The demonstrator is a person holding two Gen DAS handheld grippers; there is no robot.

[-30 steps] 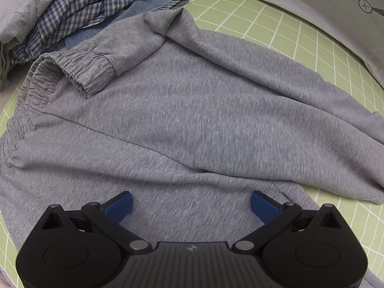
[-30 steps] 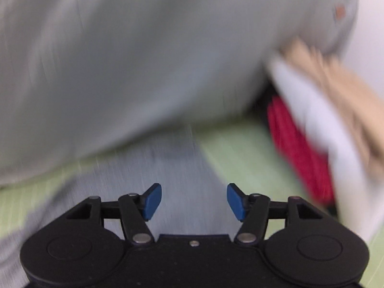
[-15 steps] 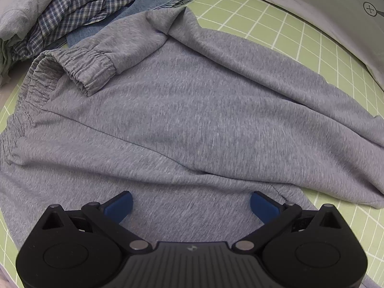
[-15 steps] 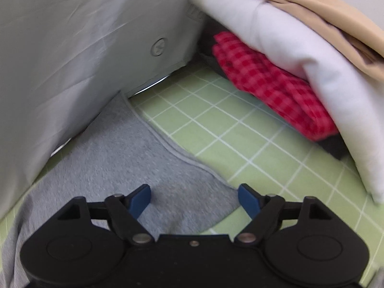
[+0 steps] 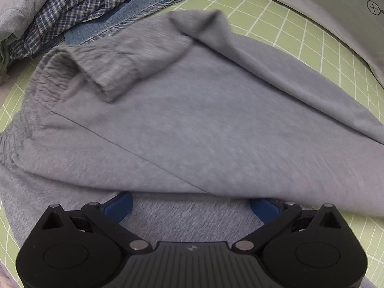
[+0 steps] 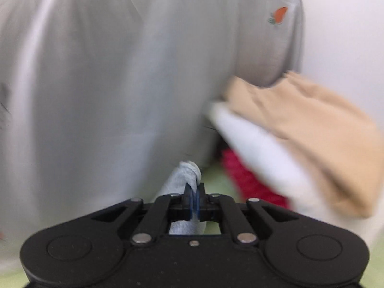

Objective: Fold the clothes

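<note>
Your right tool (image 6: 195,193) pinches the soft grey jersey garment's (image 5: 204,120) edge — your left tool (image 5: 192,206), jaws wide, hovers above it.

grey garment (image 5: 204,124), blue-checked shirt (image 5: 79,4), green mat (image 5: 300,31)

The sweatpants (image 5: 204,120) lay spread across the mat (image 5: 312,45), one layer folded over another. Their waistband (image 5: 28,110) sat at the left, with a cuff (image 5: 108,76) lying on top just beside it. Behind them, at the upper left, a checked shirt (image 5: 79,7) rested on a denim piece (image 5: 134,12). The left tool (image 5: 192,206) hung over the near edge of the fabric. In the right wrist view, a stack of folded clothes (image 6: 300,132) stood to the right.
</note>
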